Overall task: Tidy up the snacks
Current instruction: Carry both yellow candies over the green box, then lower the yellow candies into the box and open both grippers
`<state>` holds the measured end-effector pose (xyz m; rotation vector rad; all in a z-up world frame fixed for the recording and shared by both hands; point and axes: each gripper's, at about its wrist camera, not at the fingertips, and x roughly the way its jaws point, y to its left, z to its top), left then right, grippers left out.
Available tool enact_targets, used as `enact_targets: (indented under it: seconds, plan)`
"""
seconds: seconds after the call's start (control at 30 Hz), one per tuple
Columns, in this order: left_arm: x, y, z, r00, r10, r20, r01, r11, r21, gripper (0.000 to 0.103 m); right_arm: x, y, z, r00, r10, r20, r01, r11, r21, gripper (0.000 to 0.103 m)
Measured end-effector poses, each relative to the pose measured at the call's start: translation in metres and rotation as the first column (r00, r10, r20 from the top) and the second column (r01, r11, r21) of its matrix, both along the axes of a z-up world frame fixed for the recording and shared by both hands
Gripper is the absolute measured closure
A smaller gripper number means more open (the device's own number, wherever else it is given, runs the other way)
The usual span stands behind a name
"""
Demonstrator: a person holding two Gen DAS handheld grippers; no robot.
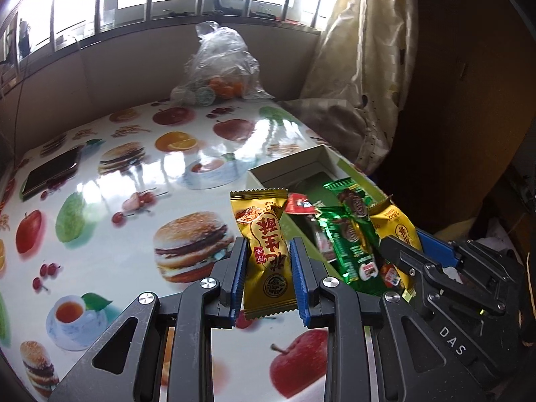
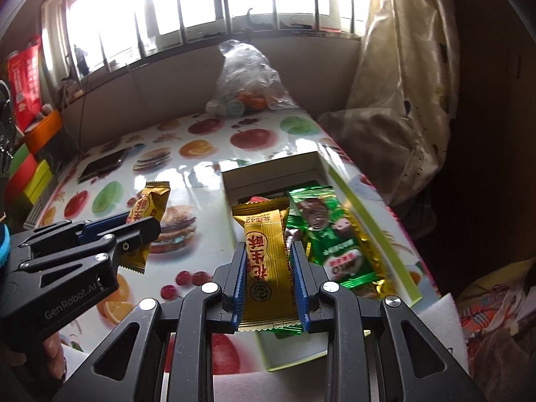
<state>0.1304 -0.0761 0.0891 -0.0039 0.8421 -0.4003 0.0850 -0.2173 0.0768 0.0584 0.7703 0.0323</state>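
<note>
Gripping a gold peanut-candy packet point(image 1: 266, 254) upright between its blue pads, the left gripper point(image 1: 267, 279) hung over the fruit-print table point(image 1: 100, 201), just left of the open box point(image 1: 321, 157). The right gripper point(image 2: 267, 279) was clamped on a second gold packet point(image 2: 268, 264) above the box's near end. Green wafer packs point(image 2: 321, 231) and a red wrapper point(image 1: 299, 204) lay inside the box. A phone point(image 1: 50, 174) lay at the table's far left, a clear plastic bag point(image 1: 221, 63) sat by the wall.

Right gripper point(image 2: 268, 281) clamps gold snack packet point(image 2: 266, 268) above box point(image 2: 268, 167).
</note>
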Motion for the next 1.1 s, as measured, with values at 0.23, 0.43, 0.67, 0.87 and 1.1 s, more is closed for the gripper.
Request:
enact_targets:
  seconds: [0.23,0.43,0.67,0.87,1.1]
  plan:
    - [0.009,-0.018,0.001,0.999,-0.032,-0.006,0.032,0.999,-0.014,0.076,-0.006,-0.025,-0.001,0.999,-0.05,-0.007,0.05,0.999,0.003,0.079]
    - [0.024,-0.034,0.001,0.999,-0.052,-0.013,0.051,0.998,-0.027,0.076,-0.006,-0.044,-0.003,0.996,-0.084,-0.015,0.084,0.996,0.004,0.079]
    - [0.046,-0.047,-0.009,0.998,-0.045,-0.051,0.043,0.998,-0.037,0.076,0.001,-0.06,-0.009,0.994,-0.103,-0.03,0.103,0.995,0.006,0.079]
    - [0.063,-0.057,-0.021,0.995,-0.055,-0.081,0.052,0.998,-0.03,0.076,0.01,-0.066,-0.019,0.993,-0.098,-0.058,0.099,0.995,0.015,0.079]
    - [0.076,-0.066,-0.033,0.993,-0.055,-0.107,0.052,0.998,-0.024,0.076,0.021,-0.068,-0.028,0.994,-0.084,-0.073,0.086,0.996,0.017,0.079]
